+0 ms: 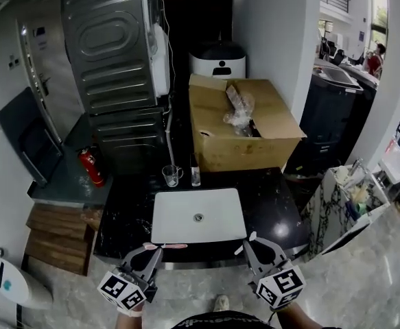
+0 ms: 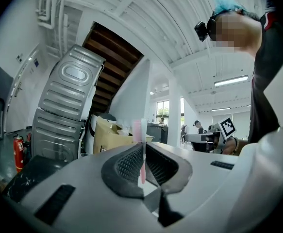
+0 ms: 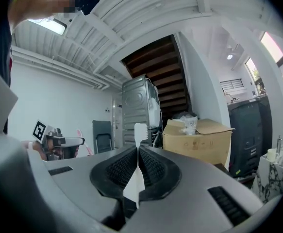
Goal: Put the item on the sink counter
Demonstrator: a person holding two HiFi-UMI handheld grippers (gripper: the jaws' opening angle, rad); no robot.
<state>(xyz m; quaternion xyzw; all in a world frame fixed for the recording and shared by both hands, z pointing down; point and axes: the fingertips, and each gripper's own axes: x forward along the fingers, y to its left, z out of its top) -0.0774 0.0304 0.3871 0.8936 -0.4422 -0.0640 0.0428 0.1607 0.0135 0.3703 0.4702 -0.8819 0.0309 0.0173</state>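
A white sink basin (image 1: pixel 220 226) is set in a black counter (image 1: pixel 272 204) in front of me. Near the counter's front edge, my left gripper (image 1: pixel 156 250) is shut on a pink toothbrush (image 1: pixel 167 246) that sticks out to the right. In the left gripper view the pink toothbrush (image 2: pixel 138 130) stands upright between the closed jaws of the left gripper (image 2: pixel 144 152). My right gripper (image 1: pixel 248 242) is shut on a white toothbrush (image 1: pixel 252 237). The right gripper view shows the white toothbrush (image 3: pixel 140 131) pinched in the right gripper (image 3: pixel 138 152), its head pointing up.
A glass cup (image 1: pixel 171 175) and a small bottle (image 1: pixel 195 175) stand behind the basin. An open cardboard box (image 1: pixel 244 125) sits at the counter's back. A metal appliance (image 1: pixel 117 67), a fire extinguisher (image 1: pixel 92 166) and wooden boards (image 1: pixel 55 235) are at the left.
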